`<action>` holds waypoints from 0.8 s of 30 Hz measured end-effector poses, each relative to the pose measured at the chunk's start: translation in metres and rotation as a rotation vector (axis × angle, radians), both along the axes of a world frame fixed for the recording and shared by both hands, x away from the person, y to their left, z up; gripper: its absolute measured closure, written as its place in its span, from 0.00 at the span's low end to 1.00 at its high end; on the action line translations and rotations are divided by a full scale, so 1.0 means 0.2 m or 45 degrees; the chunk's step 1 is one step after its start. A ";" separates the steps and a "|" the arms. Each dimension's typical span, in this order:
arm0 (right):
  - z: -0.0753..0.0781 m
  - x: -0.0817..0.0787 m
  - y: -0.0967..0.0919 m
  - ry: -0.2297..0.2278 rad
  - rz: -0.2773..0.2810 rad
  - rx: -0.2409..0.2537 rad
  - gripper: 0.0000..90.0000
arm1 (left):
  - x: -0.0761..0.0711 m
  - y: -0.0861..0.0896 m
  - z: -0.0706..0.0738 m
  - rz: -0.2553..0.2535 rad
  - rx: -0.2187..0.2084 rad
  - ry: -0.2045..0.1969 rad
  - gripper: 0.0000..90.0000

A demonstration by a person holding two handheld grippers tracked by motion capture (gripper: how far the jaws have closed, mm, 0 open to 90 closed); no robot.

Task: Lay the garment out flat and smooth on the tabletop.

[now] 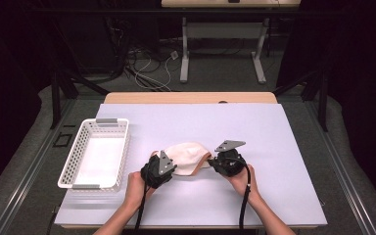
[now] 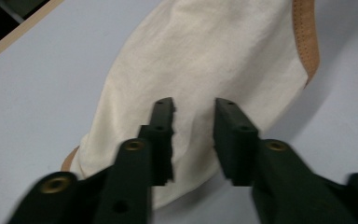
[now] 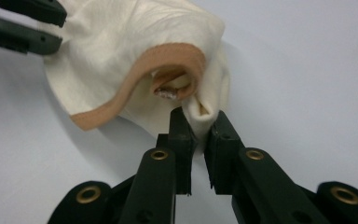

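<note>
A cream cloth cap [image 1: 188, 155] with a tan leather band lies bunched near the middle of the pale table. My left gripper [image 1: 171, 162] is at its left end; in the left gripper view its jaws [image 2: 193, 112] stand apart over the cream cloth [image 2: 205, 60], not pressing on it. At the right end, my right gripper [image 1: 213, 161] is shut on a pinched fold of the cap [image 3: 116, 46], just below the curled tan band [image 3: 168, 53]. The left gripper [image 3: 60, 29] also appears at the top left of the right gripper view.
A white plastic basket [image 1: 106, 121] stands on the left side of the table, with nothing in it. The pale mat [image 1: 274, 147] stretches bare to the right and toward the back. Desk legs and cables lie on the floor beyond the far edge.
</note>
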State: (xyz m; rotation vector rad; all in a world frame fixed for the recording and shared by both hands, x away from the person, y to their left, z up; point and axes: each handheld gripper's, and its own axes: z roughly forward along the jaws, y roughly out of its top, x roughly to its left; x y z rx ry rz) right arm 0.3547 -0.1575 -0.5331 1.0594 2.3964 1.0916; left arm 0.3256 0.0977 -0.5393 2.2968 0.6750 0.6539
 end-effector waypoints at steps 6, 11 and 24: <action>0.00 0.00 0.01 -0.016 0.002 0.004 0.91 | -0.02 -0.06 -0.01 -0.048 0.019 0.008 0.38; -0.01 0.01 0.00 -0.014 0.005 0.015 0.91 | -0.01 -0.10 -0.04 -0.048 0.073 0.010 0.42; 0.01 0.00 0.00 -0.025 -0.005 0.001 0.92 | -0.02 -0.08 -0.03 -0.039 0.055 -0.052 0.99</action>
